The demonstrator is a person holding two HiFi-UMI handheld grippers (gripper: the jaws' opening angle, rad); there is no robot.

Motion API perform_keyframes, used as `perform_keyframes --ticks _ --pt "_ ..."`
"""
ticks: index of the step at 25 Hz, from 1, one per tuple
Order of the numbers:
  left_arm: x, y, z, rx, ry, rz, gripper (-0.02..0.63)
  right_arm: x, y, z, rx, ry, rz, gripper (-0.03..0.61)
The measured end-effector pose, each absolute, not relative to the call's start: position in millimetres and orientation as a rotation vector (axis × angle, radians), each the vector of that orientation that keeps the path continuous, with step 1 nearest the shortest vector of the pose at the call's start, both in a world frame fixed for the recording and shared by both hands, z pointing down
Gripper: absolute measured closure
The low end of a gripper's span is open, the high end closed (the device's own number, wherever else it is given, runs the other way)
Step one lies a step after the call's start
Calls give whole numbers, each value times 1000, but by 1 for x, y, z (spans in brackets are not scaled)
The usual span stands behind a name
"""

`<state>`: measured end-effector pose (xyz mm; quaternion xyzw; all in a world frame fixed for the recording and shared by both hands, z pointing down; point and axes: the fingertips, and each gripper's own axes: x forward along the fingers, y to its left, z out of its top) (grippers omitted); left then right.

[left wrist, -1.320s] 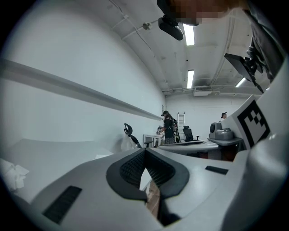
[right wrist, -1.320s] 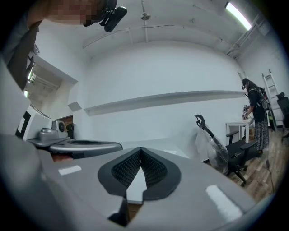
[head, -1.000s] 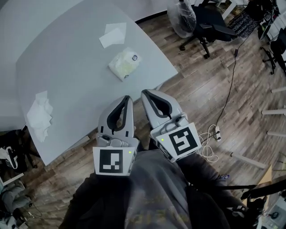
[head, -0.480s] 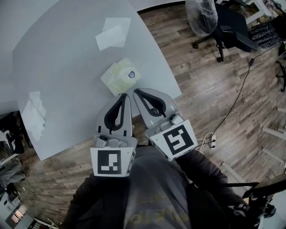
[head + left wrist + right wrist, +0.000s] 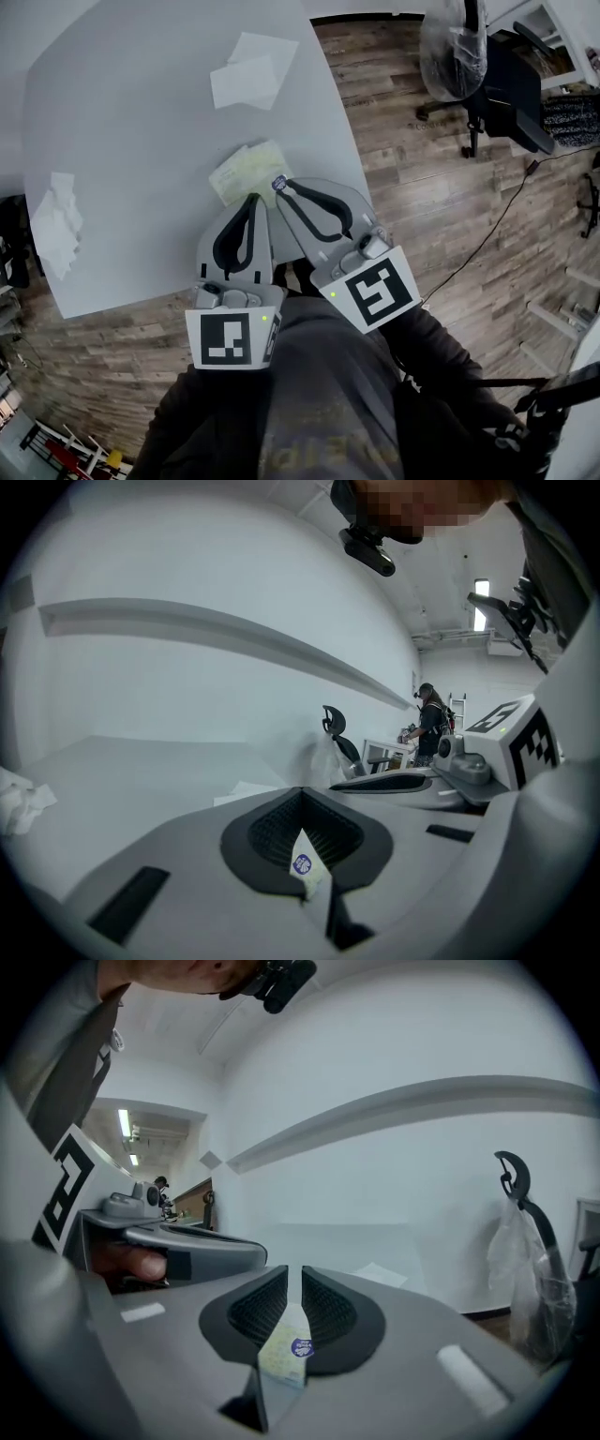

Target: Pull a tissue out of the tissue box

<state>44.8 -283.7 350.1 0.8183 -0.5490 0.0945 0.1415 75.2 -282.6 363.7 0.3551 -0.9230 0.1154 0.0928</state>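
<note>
A soft pale yellow-green tissue pack [image 5: 242,172] with a round purple sticker lies near the grey table's [image 5: 141,131] right front edge. My left gripper [image 5: 254,199] is shut with nothing in it, its tip over the pack's near edge. My right gripper [image 5: 278,186] is also shut and bare, its tip by the purple sticker. In the left gripper view the pack [image 5: 307,866] shows through the opening below the closed tips [image 5: 300,791]. In the right gripper view the pack [image 5: 281,1349] lies just under the tips [image 5: 294,1274]. The grippers hide the pack's near part.
Two flat tissues [image 5: 248,73] lie at the table's far side and a crumpled one [image 5: 54,220] at its left edge. An office chair [image 5: 506,75] with a plastic bag [image 5: 452,47] stands on the wooden floor to the right. A person [image 5: 433,719] stands far off.
Both grippers have come forward from short of the table edge to the tissue pack; their tips now overlap its near edge. Both stay shut.
</note>
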Motion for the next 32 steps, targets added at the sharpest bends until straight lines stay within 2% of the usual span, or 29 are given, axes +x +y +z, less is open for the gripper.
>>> perform_keyframes --ticks 8,17,19,21,22,32 --pt "24 -311 385 2296 -1635 261 617 65 -312 417 891 -2697 315 492" --pt "24 -314 407 2310 -1643 271 617 60 -318 460 763 -2674 295 488" --pt "19 -318 408 2302 -1675 252 617 58 -319 464 759 -2667 249 505" --pt "16 -318 410 2287 -1684 258 617 58 -320 465 770 -2662 215 566" --pt "16 -319 411 2287 -1686 256 617 58 -321 465 779 -2662 204 574" --pt "18 -317 397 2296 -1694 227 617 64 -323 428 873 -2717 188 575"
